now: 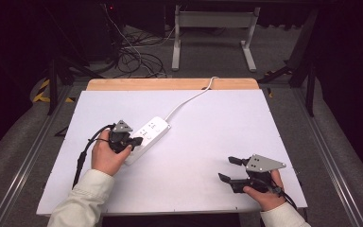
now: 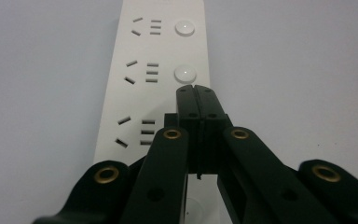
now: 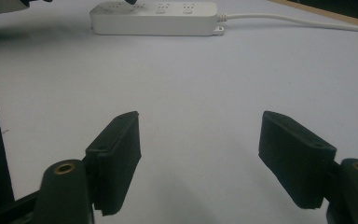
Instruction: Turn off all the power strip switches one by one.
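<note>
My left gripper [image 2: 196,88] had its jaws pressed together with nothing between them, their joined tips hovering over the white power strip [image 2: 161,70]. Directly under those tips lay the strip's near end; just past them sat a round button [image 2: 185,73], with a second button [image 2: 185,28] farther along and the socket slots to the left of both. My right gripper [image 3: 200,140] rested well apart from it, jaws spread wide over the bare white table [image 3: 191,84]. Far ahead of those open jaws lay the strip, its white cable [image 3: 298,19] trailing off to the right.
</note>
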`<state>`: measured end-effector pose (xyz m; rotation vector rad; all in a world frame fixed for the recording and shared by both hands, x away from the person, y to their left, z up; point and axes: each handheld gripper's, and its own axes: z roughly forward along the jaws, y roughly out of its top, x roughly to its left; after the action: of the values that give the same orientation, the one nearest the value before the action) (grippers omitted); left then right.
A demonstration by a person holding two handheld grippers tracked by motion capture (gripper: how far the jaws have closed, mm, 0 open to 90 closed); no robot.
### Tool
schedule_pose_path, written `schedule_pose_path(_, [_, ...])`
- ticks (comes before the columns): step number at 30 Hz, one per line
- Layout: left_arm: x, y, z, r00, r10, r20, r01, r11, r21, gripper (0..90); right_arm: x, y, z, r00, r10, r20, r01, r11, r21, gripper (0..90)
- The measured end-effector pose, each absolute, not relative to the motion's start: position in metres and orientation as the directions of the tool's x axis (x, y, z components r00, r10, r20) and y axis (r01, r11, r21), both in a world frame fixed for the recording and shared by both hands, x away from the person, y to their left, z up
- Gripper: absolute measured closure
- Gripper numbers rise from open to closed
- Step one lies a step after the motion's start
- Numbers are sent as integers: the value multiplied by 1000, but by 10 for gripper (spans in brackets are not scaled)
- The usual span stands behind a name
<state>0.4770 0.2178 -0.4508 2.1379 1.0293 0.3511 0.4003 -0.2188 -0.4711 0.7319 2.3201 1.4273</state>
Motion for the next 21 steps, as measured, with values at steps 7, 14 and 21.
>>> schedule_pose_path(7, [478,217,-454,643,764,-50,570,-434,698,900,400,-218,-471,-819,574,-2,258,373,891,297])
schedule_pose_path(14, [479,217,-456,643,765,-41,571,-443,691,900,400,-218,-471,-819,573,-4,257,374,891,297])
schedule_pose_path(21, [479,216,-458,644,764,-35,569,-448,690,900,400,-219,-471,-818,575,-5,256,372,892,297])
